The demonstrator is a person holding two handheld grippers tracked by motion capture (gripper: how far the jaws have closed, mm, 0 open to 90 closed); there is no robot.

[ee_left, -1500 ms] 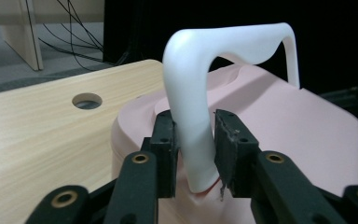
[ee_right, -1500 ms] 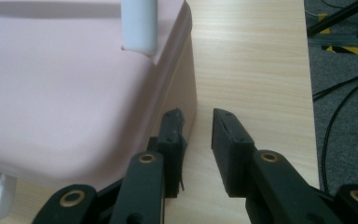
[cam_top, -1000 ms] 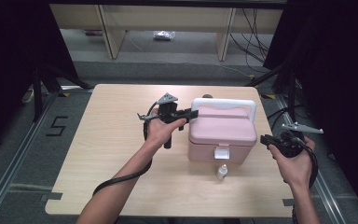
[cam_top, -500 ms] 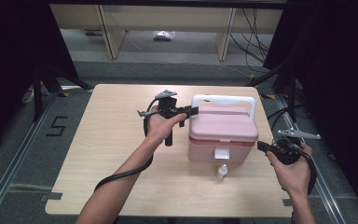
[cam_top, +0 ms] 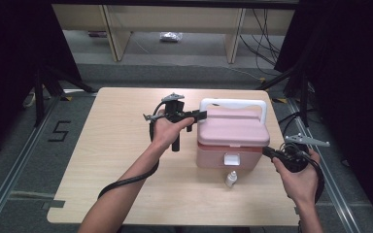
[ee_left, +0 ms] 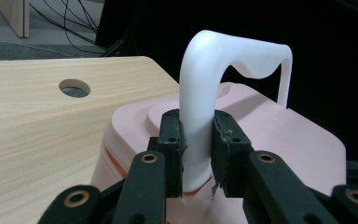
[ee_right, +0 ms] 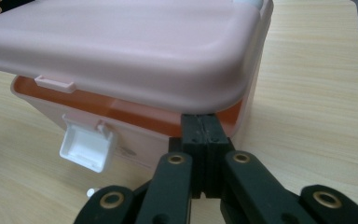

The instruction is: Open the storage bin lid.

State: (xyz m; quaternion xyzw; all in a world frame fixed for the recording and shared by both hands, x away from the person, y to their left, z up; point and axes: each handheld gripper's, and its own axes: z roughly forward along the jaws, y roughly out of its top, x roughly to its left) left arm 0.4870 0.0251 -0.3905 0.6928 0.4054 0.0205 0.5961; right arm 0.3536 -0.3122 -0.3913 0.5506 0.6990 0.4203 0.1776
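A pink box (cam_top: 230, 133) with a white handle (cam_top: 233, 103) stands on the wooden table (cam_top: 107, 145). My left gripper (cam_top: 201, 115) is shut on the handle's left post (ee_left: 200, 116), just above the pink lid (ee_left: 270, 130). My right gripper (cam_top: 267, 151) is at the box's front right corner. Its jaws are shut together, and its tips (ee_right: 204, 128) sit in the gap under the lid (ee_right: 121, 46), where an orange rim shows. The white latch (ee_right: 86, 145) hangs open on the box front.
A small white bottle (cam_top: 231, 179) stands on the table just in front of the box. A round hole (ee_left: 74, 87) is cut in the tabletop behind the box. Black curtains and metal rails flank the table; the table's right edge is close to my right hand.
My right gripper has come down and left, in to the box's front right corner. The left gripper has stayed on the handle.
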